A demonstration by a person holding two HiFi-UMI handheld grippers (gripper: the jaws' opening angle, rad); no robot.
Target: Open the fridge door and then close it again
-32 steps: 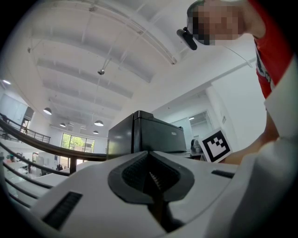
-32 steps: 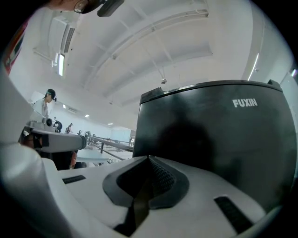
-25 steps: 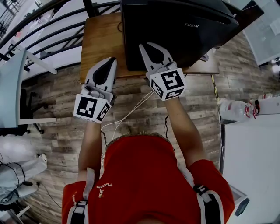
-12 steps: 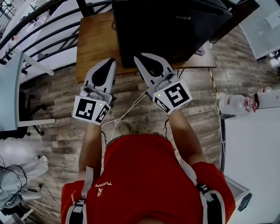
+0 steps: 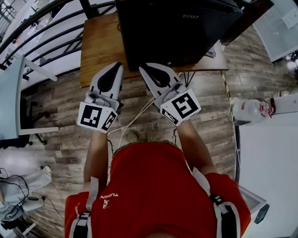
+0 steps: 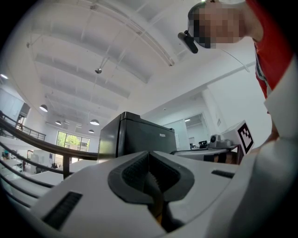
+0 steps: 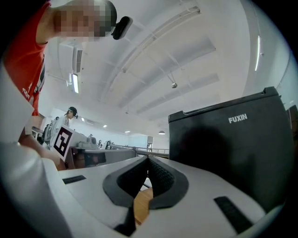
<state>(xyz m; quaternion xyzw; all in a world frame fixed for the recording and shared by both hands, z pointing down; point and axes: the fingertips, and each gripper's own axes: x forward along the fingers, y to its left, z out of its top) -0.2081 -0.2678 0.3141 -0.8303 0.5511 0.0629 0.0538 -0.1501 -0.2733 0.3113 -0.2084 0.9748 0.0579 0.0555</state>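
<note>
We keep both tongs closed and empty. The right gripper (image 5: pixel 143 66) is the nearer one, tip just off the left front corner of the black box-shaped fridge (image 5: pixel 177 32). The left gripper (image 5: pixel 116 65) lies further left of the fridge. The fridge stands upright, door shut, on the brown wooden table (image 5: pixel 100 44). Nothing blocks the approach. A dark metal railing (image 5: pixel 42 32) runs beyond the fridge's left.

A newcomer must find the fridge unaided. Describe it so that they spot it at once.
Look for the wooden table beside the black railing. The fridge stands on the right part of that table as the head view shows it. It is the only black box there, with white FUXIN lettering near its top edge.
</note>
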